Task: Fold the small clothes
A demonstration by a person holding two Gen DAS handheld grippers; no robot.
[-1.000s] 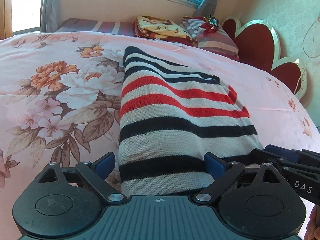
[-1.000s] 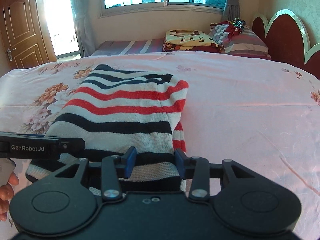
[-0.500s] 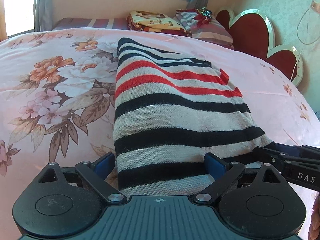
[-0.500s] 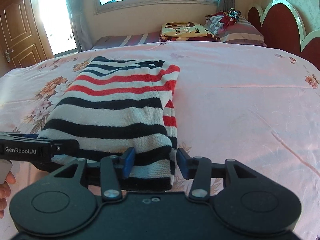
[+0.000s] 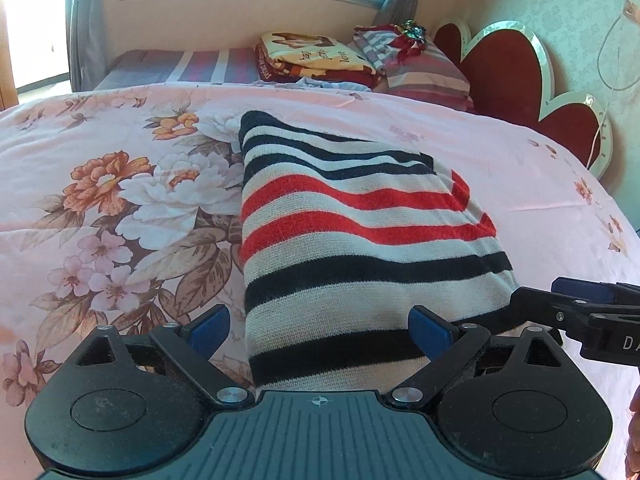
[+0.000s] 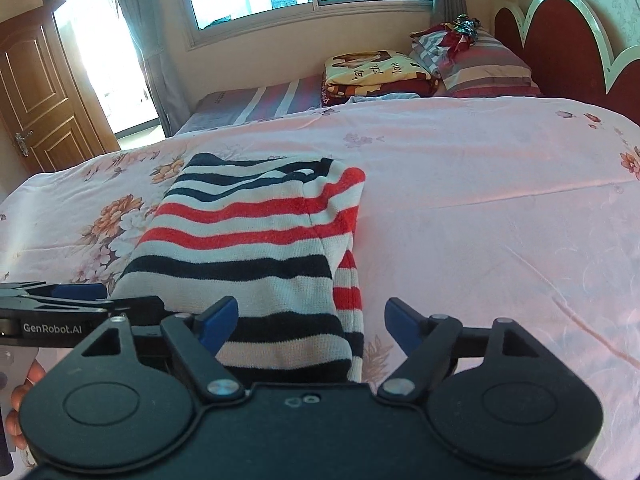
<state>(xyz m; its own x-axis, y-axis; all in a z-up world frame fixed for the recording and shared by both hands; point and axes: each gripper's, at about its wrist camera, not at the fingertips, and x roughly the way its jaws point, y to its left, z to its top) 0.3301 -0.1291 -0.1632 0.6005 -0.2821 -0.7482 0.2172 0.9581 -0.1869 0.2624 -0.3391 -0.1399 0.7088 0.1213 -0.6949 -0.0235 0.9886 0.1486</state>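
A folded sweater (image 5: pixel 360 240) with black, red and cream stripes lies flat on the pink floral bedspread (image 5: pixel 120 200). My left gripper (image 5: pixel 320 328) stands wide open over the sweater's near left corner, and its pads do not press the knit. In the right wrist view the same sweater (image 6: pixel 248 248) has its near right corner between the fingers of my right gripper (image 6: pixel 312 322). Those jaws are opening and their blue pads stand clear of the fabric. Each gripper shows at the edge of the other's view, close beside it.
A folded yellow and red blanket (image 6: pixel 376 72) and a striped pillow (image 6: pixel 488 68) lie at the head of the bed, by the red scalloped headboard (image 6: pixel 560 40). A wooden door (image 6: pixel 36 92) stands far left. Plain bedspread (image 6: pixel 500 220) stretches to the sweater's right. Fingers of a hand (image 6: pixel 20 396) show at lower left.
The right gripper's jaws have spread much wider and no longer pinch the sweater's near edge. The left gripper stays wide open. The sweater lies where it was.
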